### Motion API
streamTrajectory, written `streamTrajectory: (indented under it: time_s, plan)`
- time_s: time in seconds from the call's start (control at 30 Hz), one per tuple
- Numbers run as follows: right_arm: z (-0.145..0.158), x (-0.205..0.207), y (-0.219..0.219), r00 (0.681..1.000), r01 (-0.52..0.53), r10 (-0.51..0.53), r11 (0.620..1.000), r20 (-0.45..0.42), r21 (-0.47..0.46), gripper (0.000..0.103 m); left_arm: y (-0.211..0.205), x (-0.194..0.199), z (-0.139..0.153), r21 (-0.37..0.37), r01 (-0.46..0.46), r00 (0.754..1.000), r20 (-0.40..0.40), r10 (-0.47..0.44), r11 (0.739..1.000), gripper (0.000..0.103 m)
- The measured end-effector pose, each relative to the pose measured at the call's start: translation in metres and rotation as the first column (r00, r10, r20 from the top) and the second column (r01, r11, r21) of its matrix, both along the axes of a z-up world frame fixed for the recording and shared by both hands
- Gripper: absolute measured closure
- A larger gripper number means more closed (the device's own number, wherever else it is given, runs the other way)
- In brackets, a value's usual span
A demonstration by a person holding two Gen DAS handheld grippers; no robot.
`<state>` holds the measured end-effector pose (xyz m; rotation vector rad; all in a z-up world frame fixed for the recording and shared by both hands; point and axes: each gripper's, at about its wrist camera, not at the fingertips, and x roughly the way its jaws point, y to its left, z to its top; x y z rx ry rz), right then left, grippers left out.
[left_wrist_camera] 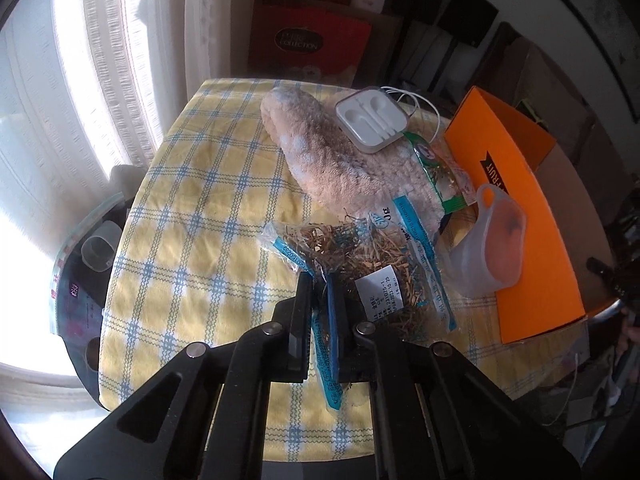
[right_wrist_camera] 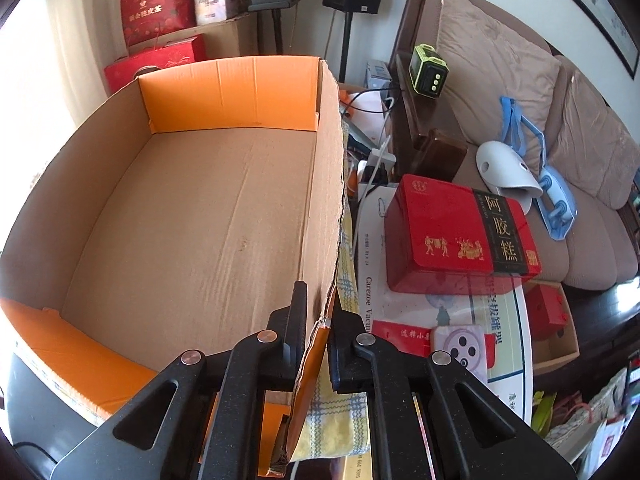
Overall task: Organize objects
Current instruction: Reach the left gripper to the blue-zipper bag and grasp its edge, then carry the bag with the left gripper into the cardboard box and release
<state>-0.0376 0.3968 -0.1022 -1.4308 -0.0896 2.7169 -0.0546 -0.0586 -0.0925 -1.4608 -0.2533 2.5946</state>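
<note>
1. We see the left gripper (left_wrist_camera: 320, 284) angled steeply down toward the table, its two black fingers (left_wrist_camera: 301, 320) drawn close together and clamped on the near edge of a clear bag of dried herbs (left_wrist_camera: 360, 264).
2. The bag lies flat on the yellow and blue checked tablecloth (left_wrist_camera: 192, 216), with its blue-printed seam pinched between the pads and a white label facing up.
3. Just beyond the bag rests a fluffy beige slipper (left_wrist_camera: 328, 156); a white earphone case (left_wrist_camera: 370, 118) sits on top of it, and a green-edged snack packet (left_wrist_camera: 440, 172) leans against its right side.
4. A translucent plastic cup (left_wrist_camera: 488, 240) lies tipped on its side to the right of the bag, partly on the orange flap (left_wrist_camera: 520, 216) of the cardboard box.
5. We see the right gripper (right_wrist_camera: 318, 312) also tilted downward, its jaws clenched on the right-hand wall of the cardboard box (right_wrist_camera: 200, 208), one finger inside the wall and one outside.
6. The box stands open, with orange flaps at its far and near ends.
7. To the right of the box a red tin (right_wrist_camera: 452, 236) sits on a glass-topped surface, with a sofa (right_wrist_camera: 540, 120) behind it.
</note>
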Motion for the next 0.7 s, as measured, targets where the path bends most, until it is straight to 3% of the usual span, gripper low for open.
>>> streamTrajectory:
  time_s: [0.23,0.37,0.6,0.7]
  plan:
    - [0.0,0.003,-0.006,0.998,-0.065,0.064,0.997,0.022,0.028,0.096,-0.001,0.009,0.029,0.092,0.027,0.999,-0.04,-0.023,0.995,0.099]
    - [0.0,0.006,-0.009,0.998,-0.062,0.061,0.998,0.034,0.032,0.096,0.009,0.011,0.061,0.128,0.081,0.993,-0.092,-0.069,0.989,0.1]
    - [-0.001,0.007,-0.008,0.999,-0.042,0.041,0.999,0.022,0.011,0.095,0.046,0.009,0.134,0.146,0.221,0.957,-0.224,-0.186,0.964,0.1]
    - [-0.002,0.007,-0.008,0.999,-0.036,0.036,0.999,0.021,0.004,0.095,0.079,0.004,0.152,0.118,0.275,0.936,-0.257,-0.238,0.954,0.1]
